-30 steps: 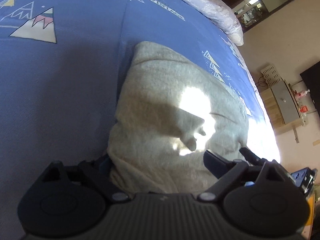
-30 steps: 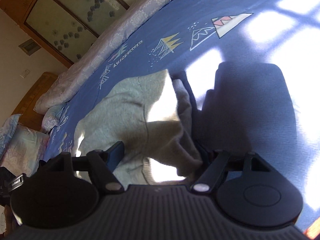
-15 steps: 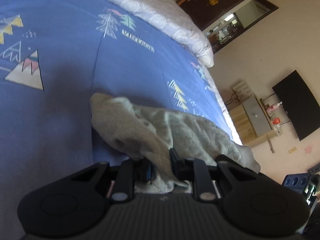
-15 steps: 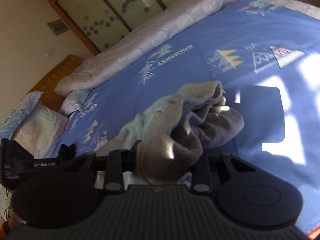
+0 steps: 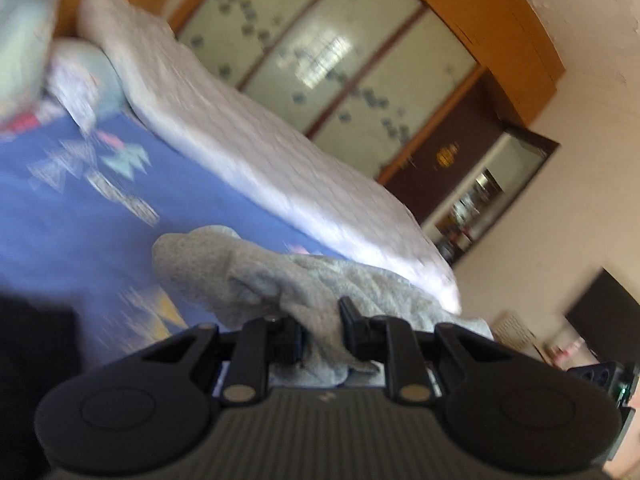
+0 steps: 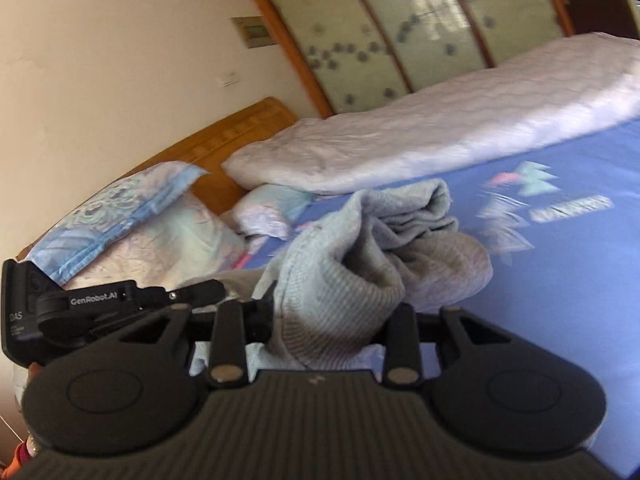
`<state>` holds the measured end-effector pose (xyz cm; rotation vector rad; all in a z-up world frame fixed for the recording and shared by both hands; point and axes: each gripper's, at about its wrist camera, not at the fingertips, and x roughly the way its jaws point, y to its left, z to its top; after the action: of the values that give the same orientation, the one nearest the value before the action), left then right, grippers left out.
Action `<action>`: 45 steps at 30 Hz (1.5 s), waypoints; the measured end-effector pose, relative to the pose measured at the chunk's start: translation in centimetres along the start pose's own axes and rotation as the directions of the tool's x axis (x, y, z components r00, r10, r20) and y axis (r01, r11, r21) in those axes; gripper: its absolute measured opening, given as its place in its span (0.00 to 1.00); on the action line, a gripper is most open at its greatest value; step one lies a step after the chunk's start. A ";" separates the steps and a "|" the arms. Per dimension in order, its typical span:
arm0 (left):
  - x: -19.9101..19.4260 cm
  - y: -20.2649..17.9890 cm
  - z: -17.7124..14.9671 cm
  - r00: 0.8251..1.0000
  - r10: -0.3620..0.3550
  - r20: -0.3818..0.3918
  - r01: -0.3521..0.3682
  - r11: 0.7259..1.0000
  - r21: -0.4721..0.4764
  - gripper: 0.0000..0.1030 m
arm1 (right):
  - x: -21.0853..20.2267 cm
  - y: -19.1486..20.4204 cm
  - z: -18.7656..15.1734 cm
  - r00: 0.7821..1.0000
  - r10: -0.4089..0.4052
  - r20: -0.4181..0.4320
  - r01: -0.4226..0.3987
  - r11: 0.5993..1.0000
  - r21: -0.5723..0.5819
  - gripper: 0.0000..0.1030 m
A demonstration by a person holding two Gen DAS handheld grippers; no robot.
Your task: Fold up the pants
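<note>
The grey knit pants (image 5: pixel 280 280) are lifted off the blue patterned bedspread (image 5: pixel 60 208) and hang bunched between both grippers. My left gripper (image 5: pixel 320 332) is shut on a thin fold of the fabric, which trails off to the right. In the right wrist view my right gripper (image 6: pixel 332 320) is shut on a thick ribbed bunch of the pants (image 6: pixel 340 292), and the rest of the cloth droops ahead in loose folds. The other gripper's body (image 6: pixel 80 308) shows at the left edge of that view.
A white quilt (image 6: pixel 440 140) lies rolled along the far side of the bed. Pillows (image 6: pixel 140 224) rest against the wooden headboard (image 6: pixel 240 132). Behind stand frosted wardrobe doors (image 5: pixel 340 72). A dark cabinet (image 5: pixel 460 160) and a black screen (image 5: pixel 608 312) are at the right.
Both grippers closed on the pants' near edge, then rose and tilted up, lifting the cloth off the bedspread. The views now show the room's far wall instead of the bed surface.
</note>
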<state>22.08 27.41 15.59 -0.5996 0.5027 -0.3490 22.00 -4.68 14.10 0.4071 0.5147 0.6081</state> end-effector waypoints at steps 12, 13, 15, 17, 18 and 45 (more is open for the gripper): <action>1.0 20.3 7.4 0.865 0.499 0.054 -0.493 0.865 -0.095 0.55 | 27.6 7.4 -2.7 0.982 0.027 -0.188 -0.033 0.999 -0.032 0.70; 2.4 22.8 6.3 0.813 0.581 -0.035 -0.581 0.806 -0.113 0.51 | 29.8 6.7 -4.3 0.966 -0.062 -0.251 0.051 0.998 -0.047 0.72; 3.5 26.9 4.1 0.749 0.638 -0.181 -0.663 0.728 -0.176 0.36 | 31.3 5.4 -6.3 0.934 -0.165 -0.318 0.153 0.986 -0.061 0.65; 2.4 28.5 2.3 0.789 0.593 -0.162 -0.614 0.747 -0.255 0.36 | 30.0 4.2 -7.5 0.936 -0.131 -0.326 0.129 0.991 -0.030 0.64; 1.8 28.3 1.9 0.791 0.596 -0.136 -0.609 0.750 -0.258 0.36 | 29.1 4.0 -7.8 0.940 -0.115 -0.321 0.107 0.993 -0.044 0.64; -10.4 -0.7 -5.6 0.670 0.711 0.213 -0.737 0.673 0.069 1.00 | 6.6 10.9 -5.5 0.989 -0.069 -0.129 0.051 0.990 -0.134 0.85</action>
<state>10.35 29.06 15.61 -0.2330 0.5064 0.4367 18.77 8.77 12.97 0.2275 0.6096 0.6098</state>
